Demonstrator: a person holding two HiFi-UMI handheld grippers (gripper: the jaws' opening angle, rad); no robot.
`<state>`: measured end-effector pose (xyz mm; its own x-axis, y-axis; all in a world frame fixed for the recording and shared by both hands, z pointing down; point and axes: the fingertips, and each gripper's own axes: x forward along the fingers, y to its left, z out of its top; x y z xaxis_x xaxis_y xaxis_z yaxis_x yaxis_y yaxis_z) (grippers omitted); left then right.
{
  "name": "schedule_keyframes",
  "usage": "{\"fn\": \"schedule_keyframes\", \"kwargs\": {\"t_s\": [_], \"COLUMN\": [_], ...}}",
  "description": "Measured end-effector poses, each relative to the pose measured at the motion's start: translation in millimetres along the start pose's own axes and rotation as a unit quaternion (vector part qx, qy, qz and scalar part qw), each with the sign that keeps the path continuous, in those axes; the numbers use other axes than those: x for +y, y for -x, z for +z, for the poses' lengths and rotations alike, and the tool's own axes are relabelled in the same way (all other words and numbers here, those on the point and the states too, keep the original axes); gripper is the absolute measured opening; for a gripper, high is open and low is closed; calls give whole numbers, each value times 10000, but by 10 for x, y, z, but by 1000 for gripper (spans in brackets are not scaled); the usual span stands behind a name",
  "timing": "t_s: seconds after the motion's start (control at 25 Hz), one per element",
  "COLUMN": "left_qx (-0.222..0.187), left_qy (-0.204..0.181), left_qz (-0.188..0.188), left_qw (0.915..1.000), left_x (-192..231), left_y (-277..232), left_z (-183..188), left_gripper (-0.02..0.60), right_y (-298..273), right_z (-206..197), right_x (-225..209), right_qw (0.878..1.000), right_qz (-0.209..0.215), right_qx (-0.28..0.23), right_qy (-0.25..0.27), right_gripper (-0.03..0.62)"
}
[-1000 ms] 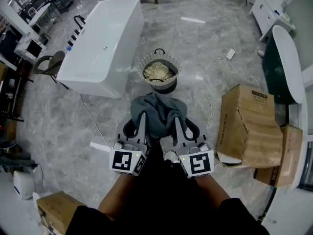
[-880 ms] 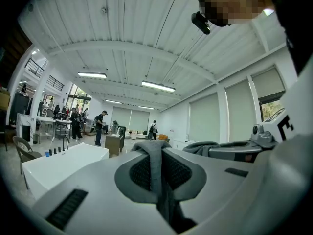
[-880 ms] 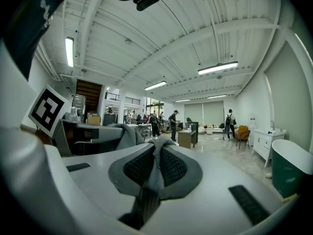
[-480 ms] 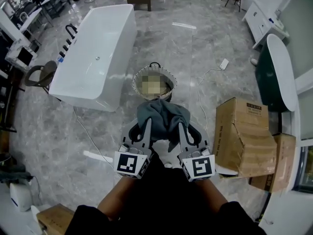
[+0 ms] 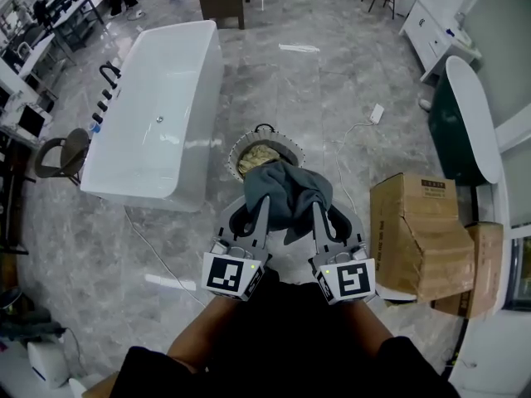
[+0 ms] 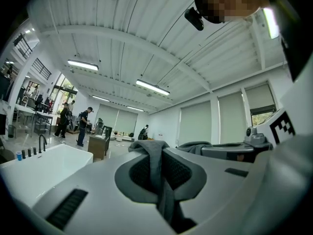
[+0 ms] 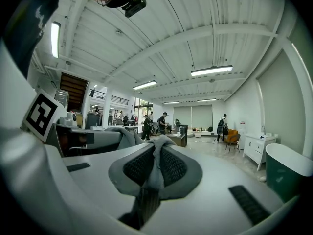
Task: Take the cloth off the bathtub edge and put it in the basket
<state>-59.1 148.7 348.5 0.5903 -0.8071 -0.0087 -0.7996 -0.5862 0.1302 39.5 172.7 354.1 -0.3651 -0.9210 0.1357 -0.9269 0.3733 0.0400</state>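
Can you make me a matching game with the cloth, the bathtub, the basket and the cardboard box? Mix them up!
Things:
1 cloth
2 bathtub
3 basket
4 cardboard box

Clues:
A brown, on the right
B white, on the left
C grey, held up in the air
D round, cream stuff inside

Pairs: 1-C, 2-B, 3-D, 4-A

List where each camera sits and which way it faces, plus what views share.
Head view: on the person's head, facing steeply down at tub, basket, floor; forearms, left claw and right claw show.
Left gripper view: on the left claw, facing along its jaws and up to the ceiling; jaws shut on the cloth.
Right gripper view: on the right claw, likewise tilted up; jaws shut on the cloth.
Shared: all three show the cloth.
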Motion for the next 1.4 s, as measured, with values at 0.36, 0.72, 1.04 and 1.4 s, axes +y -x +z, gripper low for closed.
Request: {"fn": "schedule_keyframes", "kwargs": {"t_s": [0.36,0.72,1.04,1.4], "left_qx": [67,-16,-123,-623], "left_qy": [283,362,245,-287], "left_qz": [50,192,407,357], "left_qw": [9996,9992,9988,9970], "left_x": [699,1211,1491,1500], "left_y": [-62,-106,-232,-796], "left_z": [66,151,301,917], "left_gripper": [26,26,25,26], "right_y": [-652,-1041,-1333,-1792], "right_z": [78,129,326,903], "right_x": [250,405,455,80], "right_qw": [10000,9997,9984,9956], "right_qz": [31,206,427,689], "right_qx": [65,130,-61,-460], "right_qy": [-21,-42,-364,-427], "right_gripper": [43,43,43,43]}}
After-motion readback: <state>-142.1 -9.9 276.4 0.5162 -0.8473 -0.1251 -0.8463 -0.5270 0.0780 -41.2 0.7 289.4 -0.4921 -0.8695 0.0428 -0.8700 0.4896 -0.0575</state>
